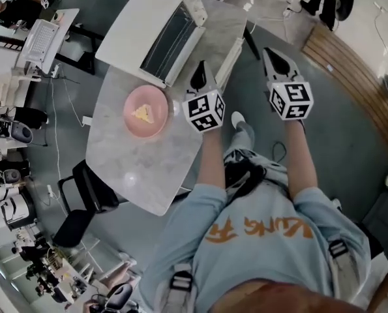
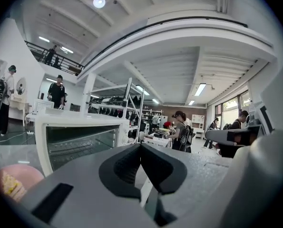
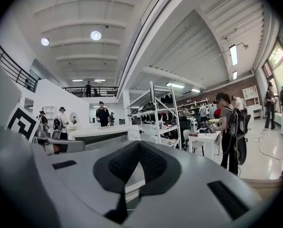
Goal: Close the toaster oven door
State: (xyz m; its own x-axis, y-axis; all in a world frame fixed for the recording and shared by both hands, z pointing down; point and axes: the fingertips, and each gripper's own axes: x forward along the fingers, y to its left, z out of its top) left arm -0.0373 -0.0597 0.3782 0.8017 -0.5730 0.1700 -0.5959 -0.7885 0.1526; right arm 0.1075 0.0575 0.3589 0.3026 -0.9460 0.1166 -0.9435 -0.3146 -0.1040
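The white toaster oven point(image 1: 156, 26) stands at the far end of the marble table point(image 1: 138, 168), its dark front facing me. Its door seems to lie open and flat, with the white handle edge point(image 1: 230, 60) toward me. In the left gripper view the oven point(image 2: 79, 137) shows its wire racks at the left. My left gripper point(image 1: 201, 69) is shut and empty, hovering just beside that handle edge. My right gripper point(image 1: 276, 59) is also shut and empty, held off the table's right side over the floor.
A pink plate point(image 1: 134, 104) with a yellow piece of food point(image 1: 143, 114) sits on the table just left of the left gripper. A black chair point(image 1: 83, 201) stands at the table's left. People, desks and shelves fill the room behind.
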